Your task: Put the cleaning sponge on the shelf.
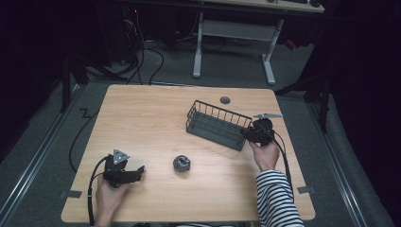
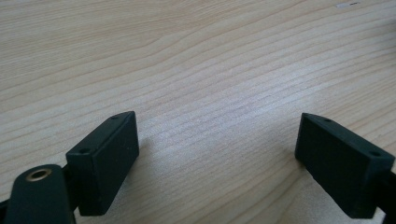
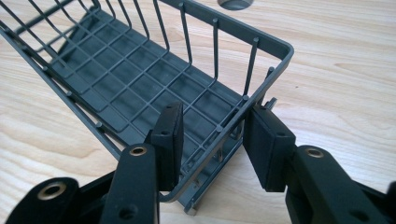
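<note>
Left gripper [image 1: 124, 171] sits lower left of the high view, held in a hand [image 1: 109, 196], jaws spread wide over bare worktop [image 1: 151, 118], nothing between them. The left gripper view [image 2: 217, 156] confirms: wood grain only in the gap.

Right gripper [image 1: 257, 132] is right of centre, at the near end of the dark wire basket [image 1: 215, 124]. In the right gripper view [image 3: 212, 140] the jaws straddle the basket's end wall [image 3: 140, 70], one inside, one outside, not closed on it; whether either pad touches the wire, I cannot tell. Basket lies diagonally, empty.

Small dark metallic ball-like object [image 1: 181, 163] sits centre of the worktop, well apart from both grippers. Grommet hole [image 1: 225, 100] near the far edge. Striped sleeve [image 1: 276, 198] lower right.
</note>
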Demonstrator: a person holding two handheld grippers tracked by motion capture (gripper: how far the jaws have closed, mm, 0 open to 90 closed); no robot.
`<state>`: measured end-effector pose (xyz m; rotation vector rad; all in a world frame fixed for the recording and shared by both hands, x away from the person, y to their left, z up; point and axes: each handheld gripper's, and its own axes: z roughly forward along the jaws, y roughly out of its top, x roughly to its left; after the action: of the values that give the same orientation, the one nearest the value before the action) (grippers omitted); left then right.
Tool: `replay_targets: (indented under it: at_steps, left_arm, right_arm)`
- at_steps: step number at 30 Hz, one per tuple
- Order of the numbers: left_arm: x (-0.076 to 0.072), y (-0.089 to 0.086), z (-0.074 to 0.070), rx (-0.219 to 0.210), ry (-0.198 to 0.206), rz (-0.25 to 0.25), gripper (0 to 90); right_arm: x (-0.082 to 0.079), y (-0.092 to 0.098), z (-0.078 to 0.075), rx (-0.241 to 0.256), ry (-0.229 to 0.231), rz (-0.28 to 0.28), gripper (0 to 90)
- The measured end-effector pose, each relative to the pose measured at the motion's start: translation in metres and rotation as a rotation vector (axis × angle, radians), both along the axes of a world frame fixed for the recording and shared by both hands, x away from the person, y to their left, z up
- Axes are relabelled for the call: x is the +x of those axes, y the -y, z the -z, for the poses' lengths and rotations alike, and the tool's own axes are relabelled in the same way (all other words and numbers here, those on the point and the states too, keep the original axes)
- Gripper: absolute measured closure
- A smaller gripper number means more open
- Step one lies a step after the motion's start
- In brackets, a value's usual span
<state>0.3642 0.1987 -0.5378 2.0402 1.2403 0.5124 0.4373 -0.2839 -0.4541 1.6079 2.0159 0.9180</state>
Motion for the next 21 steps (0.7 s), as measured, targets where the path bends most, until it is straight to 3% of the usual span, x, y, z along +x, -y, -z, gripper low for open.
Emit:
replay_targets:
  at_steps: [4,8,16,21]
  left_arm:
    - [0.000,0.000,0.000,0.000,0.000,-0.001,13.9]
    - [0.000,0.000,0.000,0.000,0.000,0.000,13.9]
    - [0.000,0.000,0.000,0.000,0.000,0.001,14.0]
    - [0.000,0.000,0.000,0.000,0.000,0.001,14.0]
  right_arm:
    - [-0.005,0.001,0.001,0.026,-0.005,-0.008,59.1]
    - [-0.011,-0.003,0.000,0.002,-0.007,-0.028,58.7]
    - [-0.023,-0.004,0.001,0.029,-0.008,-0.046,57.3]
    - [-0.024,-0.003,-0.003,0.034,0.021,-0.035,45.8]
